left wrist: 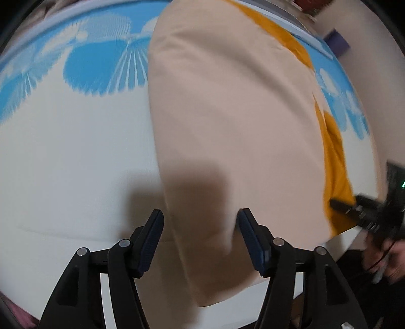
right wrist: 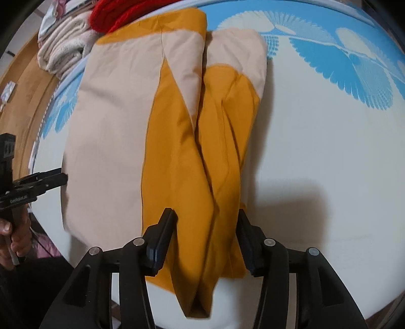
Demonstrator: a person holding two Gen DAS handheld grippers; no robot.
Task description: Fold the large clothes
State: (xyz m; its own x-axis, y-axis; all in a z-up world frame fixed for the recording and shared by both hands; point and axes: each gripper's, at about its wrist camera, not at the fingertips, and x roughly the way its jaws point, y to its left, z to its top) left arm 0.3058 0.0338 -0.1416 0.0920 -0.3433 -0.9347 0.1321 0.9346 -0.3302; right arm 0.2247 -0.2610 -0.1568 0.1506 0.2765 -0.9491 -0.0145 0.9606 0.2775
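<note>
One garment (left wrist: 235, 126), beige and mustard, lies lengthwise on the white and blue patterned bed cover (left wrist: 71, 157), its near end hanging over the edge. The left wrist view gives mostly the beige side, with the left gripper (left wrist: 201, 221) spread wide around the beige hem, gripping nothing. Over to the right wrist view: the mustard folds show here, and the right gripper (right wrist: 206, 220) is wide open astride them, not clamped. Only this view catches the pile beyond: one red knit (right wrist: 114, 12), one cream fleece (right wrist: 63, 48). Two grippers, one garment.
</note>
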